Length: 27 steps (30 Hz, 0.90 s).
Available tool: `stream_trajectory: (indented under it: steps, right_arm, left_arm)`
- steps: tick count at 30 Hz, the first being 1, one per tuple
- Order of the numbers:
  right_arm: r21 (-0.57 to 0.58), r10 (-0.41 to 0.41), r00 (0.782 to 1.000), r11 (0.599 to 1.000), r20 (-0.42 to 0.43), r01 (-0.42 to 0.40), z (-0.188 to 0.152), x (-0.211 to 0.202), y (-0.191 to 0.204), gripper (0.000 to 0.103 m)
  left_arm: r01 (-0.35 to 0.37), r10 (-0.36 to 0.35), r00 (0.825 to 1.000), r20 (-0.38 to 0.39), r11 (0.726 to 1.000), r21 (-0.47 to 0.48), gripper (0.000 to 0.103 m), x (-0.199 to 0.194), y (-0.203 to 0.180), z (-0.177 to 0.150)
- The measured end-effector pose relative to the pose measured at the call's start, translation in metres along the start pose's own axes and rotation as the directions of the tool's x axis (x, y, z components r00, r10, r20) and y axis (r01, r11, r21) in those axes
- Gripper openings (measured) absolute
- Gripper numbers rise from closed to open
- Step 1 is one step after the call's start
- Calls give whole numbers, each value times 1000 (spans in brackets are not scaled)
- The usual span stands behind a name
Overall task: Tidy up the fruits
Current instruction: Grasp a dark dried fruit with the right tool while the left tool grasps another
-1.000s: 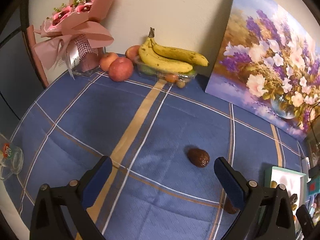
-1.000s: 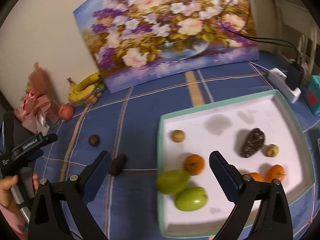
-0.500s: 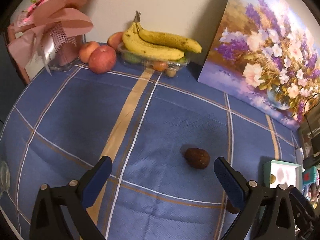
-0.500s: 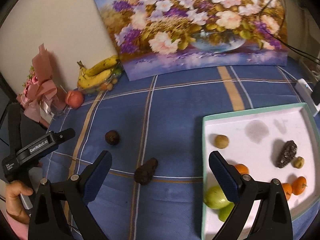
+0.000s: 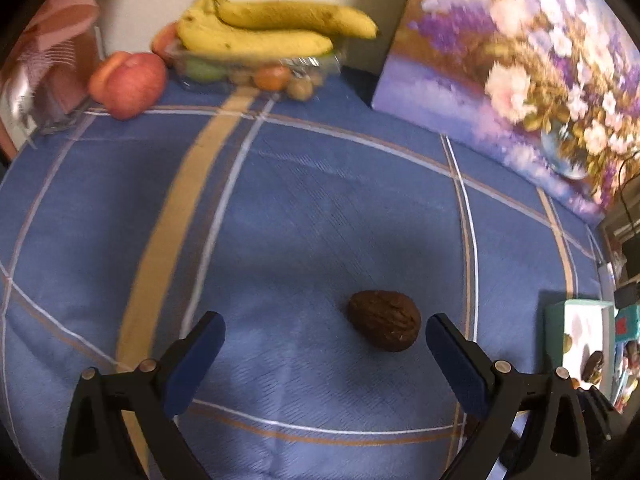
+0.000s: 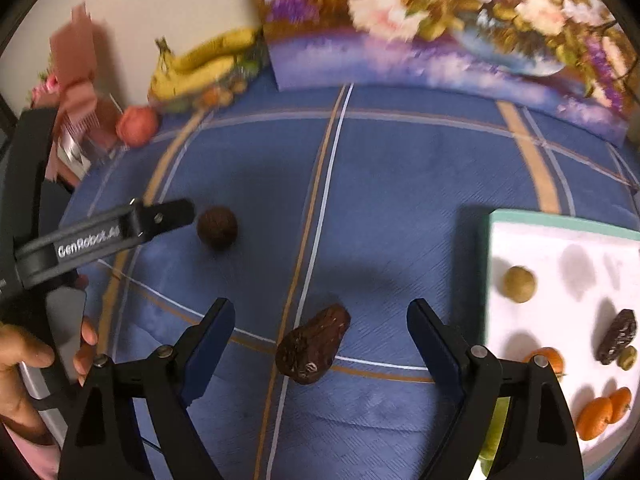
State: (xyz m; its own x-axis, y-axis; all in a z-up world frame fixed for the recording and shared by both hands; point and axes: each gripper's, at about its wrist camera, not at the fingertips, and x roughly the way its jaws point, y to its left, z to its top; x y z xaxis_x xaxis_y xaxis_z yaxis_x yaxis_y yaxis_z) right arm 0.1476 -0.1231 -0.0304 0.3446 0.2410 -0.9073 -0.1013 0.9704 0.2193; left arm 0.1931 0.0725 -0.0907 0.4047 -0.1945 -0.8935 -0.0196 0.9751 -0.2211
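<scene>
A brown walnut [image 5: 385, 325] lies on the blue checked cloth, between the spread fingers of my left gripper [image 5: 325, 334] and nearer the right finger; the pads do not touch it. The same walnut [image 6: 217, 227] shows in the right wrist view just past a left gripper finger [image 6: 162, 218]. A dark wrinkled date [image 6: 313, 345] lies between the fingers of my right gripper [image 6: 321, 324], whose jaws are closing, still clear of it. A white tray with a teal rim [image 6: 560, 226] at the right holds tangerines [image 6: 596, 416], another date [image 6: 618, 336], green fruit and small round fruits.
Bananas [image 5: 256, 28] rest on a clear box of small fruit at the back wall, with red apples [image 5: 130, 80] beside it. A flower painting [image 5: 520, 68] leans against the wall. A pink wrapped bouquet [image 6: 76, 92] stands far left. A person's hand [image 6: 24, 360] holds the left gripper.
Both grippers have come down and forward. The left one now straddles the walnut. The right one swung left away from the tray until the date lies between its fingers, which have narrowed slightly.
</scene>
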Motion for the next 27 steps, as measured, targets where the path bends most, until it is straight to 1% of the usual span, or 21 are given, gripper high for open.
stream_trajectory:
  steps: [3, 6, 8, 10, 12, 13, 14, 15, 22, 25, 27]
  right_arm:
    - [-15, -6, 999, 1000, -32, 6, -3, 12, 2, 88]
    - [-29, -17, 999, 999, -46, 16, -5, 17, 4, 87]
    - [-41, -23, 998, 999, -53, 21, -5, 18, 5, 69]
    - [-50, -28, 998, 998, -60, 25, -5, 19, 7, 67]
    - [-58, -29, 998, 998, -63, 26, -6, 19, 8, 64]
    - [-61, -30, 998, 998, -63, 26, -7, 18, 9, 53]
    - [-65, -31, 998, 998, -63, 26, -7, 18, 10, 44]
    - [-69, -32, 997, 997, -64, 27, -8, 17, 10, 43]
    - [-71, -21, 998, 997, -57, 17, -7, 13, 11, 35]
    - [-68, -11, 999, 998, -45, 8, -7, 6, 11, 27]
    - [-71, -11, 999, 997, -39, 8, -7, 1, 12, 26]
  left_arm:
    - [-5, 5, 1000, -17, 1000, 8, 96, 10, -5, -2]
    - [19, -19, 1000, -21, 1000, 0, 94, 15, -8, -3]
    - [22, -22, 999, -23, 1000, 11, 90, 16, -11, -3]
    - [28, -28, 999, -19, 999, 27, 83, 15, -14, -4]
    - [48, -47, 999, -18, 998, 37, 71, 13, -18, -4]
    - [67, -66, 998, -22, 997, 42, 65, 13, -20, -5]
    - [80, -79, 997, -26, 996, 43, 53, 13, -21, -5]
    - [90, -89, 996, -30, 995, 43, 46, 13, -22, -6]
    - [81, -80, 997, -22, 996, 42, 46, 4, -23, -6]
    - [70, -70, 998, -8, 997, 37, 46, -6, -21, -6]
    - [58, -58, 998, 0, 998, 40, 46, -12, -22, -7]
